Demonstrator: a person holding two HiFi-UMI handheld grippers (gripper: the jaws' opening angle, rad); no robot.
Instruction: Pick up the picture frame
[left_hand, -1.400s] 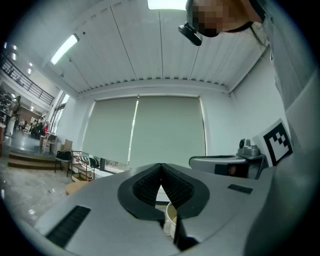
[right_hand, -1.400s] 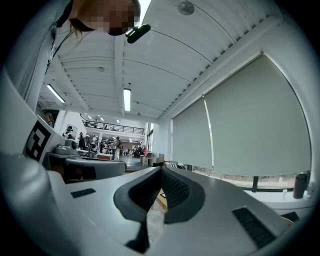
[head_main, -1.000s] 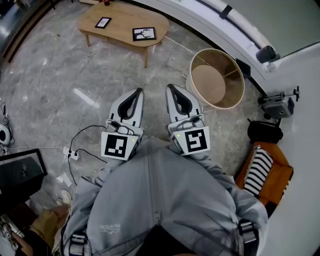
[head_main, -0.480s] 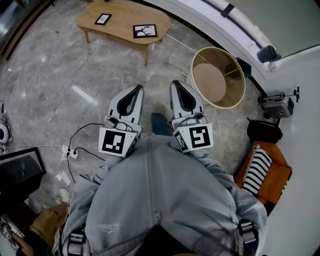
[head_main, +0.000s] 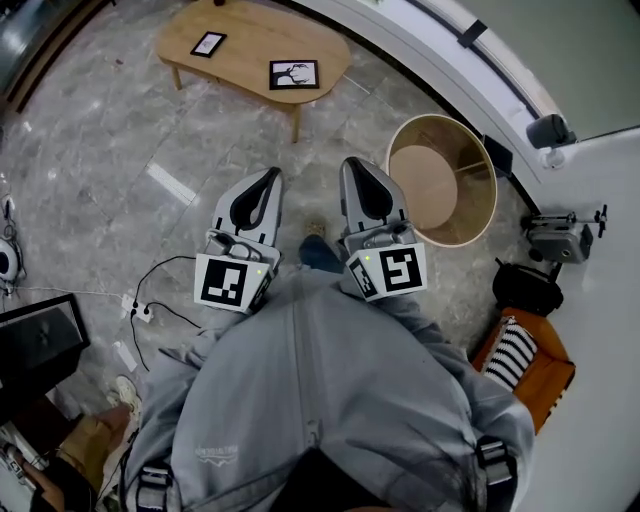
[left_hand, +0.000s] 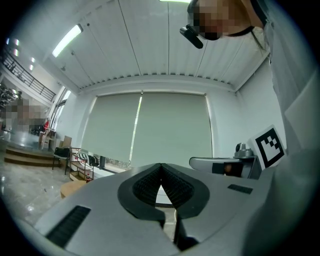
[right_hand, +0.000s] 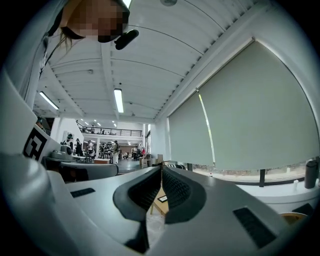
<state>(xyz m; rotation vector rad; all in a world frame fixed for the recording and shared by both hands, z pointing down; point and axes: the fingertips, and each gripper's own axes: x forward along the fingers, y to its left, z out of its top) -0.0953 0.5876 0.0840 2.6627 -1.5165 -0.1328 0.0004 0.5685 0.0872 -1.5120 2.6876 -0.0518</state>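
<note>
The left gripper and right gripper are both clenched on nothing and held level, side by side, I think because the frame is well apart from them. It lies flat, face up, on the table ahead. Its long side runs across the head view.

left hand-held gripper matt grey plastic; table matt wood; floor glossy stone

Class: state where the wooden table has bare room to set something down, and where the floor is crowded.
Bare: the table top between the small frame and the larger frame. Crowded: the floor at right, around the round shade, black bag and orange bag.
</note>
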